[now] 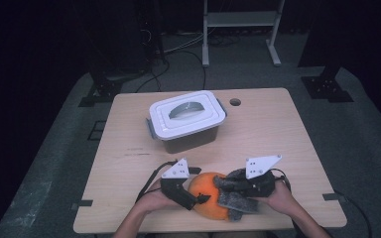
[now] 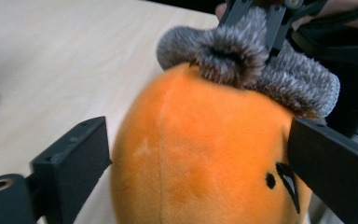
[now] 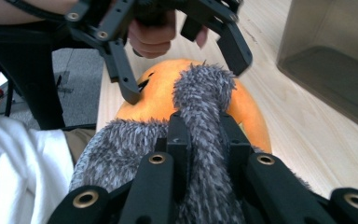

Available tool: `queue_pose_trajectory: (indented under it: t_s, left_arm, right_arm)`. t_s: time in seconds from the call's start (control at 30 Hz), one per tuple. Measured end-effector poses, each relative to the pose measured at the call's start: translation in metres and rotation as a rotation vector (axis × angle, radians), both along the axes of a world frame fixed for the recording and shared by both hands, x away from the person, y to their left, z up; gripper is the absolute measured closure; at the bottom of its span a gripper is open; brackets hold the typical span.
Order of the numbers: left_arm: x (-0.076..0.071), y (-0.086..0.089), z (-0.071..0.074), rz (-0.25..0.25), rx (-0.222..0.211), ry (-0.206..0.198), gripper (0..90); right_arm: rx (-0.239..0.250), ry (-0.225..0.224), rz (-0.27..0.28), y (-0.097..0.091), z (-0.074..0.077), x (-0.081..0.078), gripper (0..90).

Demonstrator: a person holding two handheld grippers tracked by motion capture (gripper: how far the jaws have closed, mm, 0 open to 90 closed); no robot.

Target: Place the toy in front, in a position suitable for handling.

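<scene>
**Orange plush toy between two grippers at the near table edge**

Orange round plush toy (image 1: 207, 194) with small black face marks lies on the light wooden table (image 1: 278, 129), close to the near edge and about in the middle of it. On its right side sits a grey fuzzy fabric piece (image 1: 235, 196), which covers part of the orange body.

The left gripper (image 1: 198, 199) is on the left side of the toy. In the left gripper view its two black jaws are spread wide, one on each side of the orange body; the right one is close to the black face marks and the left one stands clear of the plush. The toy is between them, but they do not squeeze it.

The right gripper (image 1: 228, 184) comes from the right. In the right gripper view its jaws are pressed together on a fold of the grey fuzzy fabric, and the fur stands out above and below them.

Farther on the table, well apart from the toy, stands a grey plastic box with a white lid (image 1: 187, 119); the lid is on it.
</scene>
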State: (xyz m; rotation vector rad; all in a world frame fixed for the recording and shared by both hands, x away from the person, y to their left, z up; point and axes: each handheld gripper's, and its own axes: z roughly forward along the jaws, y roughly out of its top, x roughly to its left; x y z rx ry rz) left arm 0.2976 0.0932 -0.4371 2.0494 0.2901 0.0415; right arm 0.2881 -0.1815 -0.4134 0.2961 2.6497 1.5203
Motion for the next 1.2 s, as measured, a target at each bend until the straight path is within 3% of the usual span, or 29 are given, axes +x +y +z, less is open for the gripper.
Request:
queue_pose_trajectory:
  t_s: [0.07,0.17,0.2,0.33,0.4,0.5,0.57,0.67,0.8,0.83,0.9,0.97,1.03,1.2]
  left_arm:
    - [-0.002,-0.002,0.001,0.002,0.027,-0.045,24.5]
    - [-0.005,-0.003,0.004,0.025,0.029,-0.123,36.3]
    - [-0.005,-0.004,0.005,0.031,0.013,-0.143,37.8]
    - [-0.008,-0.007,0.008,0.052,-0.047,-0.309,39.9]
    - [-0.008,-0.007,0.008,0.065,-0.071,-0.342,40.4]
    - [-0.005,-0.003,0.004,0.069,-0.062,-0.319,37.3]
    - [-0.003,0.000,0.004,0.062,-0.052,-0.279,28.8]
    - [-0.003,0.005,0.008,0.040,-0.034,-0.214,15.8]
    - [0.000,0.005,0.009,0.027,0.002,-0.116,9.2]
    - [-0.001,0.004,0.007,0.015,0.024,-0.116,9.4]
    - [-0.006,0.001,0.006,-0.008,0.062,-0.193,20.0]
    - [-0.009,0.002,0.006,-0.008,0.076,-0.224,29.5]
    - [-0.009,0.006,0.005,-0.013,0.070,-0.231,34.9]
    - [-0.005,0.013,0.001,-0.011,0.053,-0.206,36.0]
  right_arm:
    - [-0.009,0.003,-0.003,-0.002,0.001,0.001,77.5]
    - [0.001,0.006,-0.024,-0.007,0.005,0.008,77.6]
    - [0.004,0.003,-0.036,-0.008,0.007,0.010,77.6]
    - [0.043,-0.006,-0.083,-0.014,0.019,0.025,77.5]
    - [0.060,-0.003,-0.108,-0.016,0.023,0.034,77.5]
    - [0.048,0.009,-0.098,-0.011,0.021,0.041,77.3]
    - [0.036,0.024,-0.077,-0.005,0.016,0.039,77.3]
    - [0.035,0.027,-0.052,0.002,0.008,0.032,77.5]
    - [0.020,-0.005,-0.010,0.011,0.010,0.015,77.6]
    - [0.004,-0.018,0.001,0.014,0.013,0.011,77.6]
    - [-0.028,-0.048,0.022,0.020,0.016,0.006,77.5]
    - [-0.042,-0.065,0.022,0.021,0.017,0.005,77.4]
    - [-0.019,-0.055,0.011,0.015,0.018,0.008,77.5]
    - [0.030,-0.005,-0.051,-0.009,0.009,0.014,77.5]
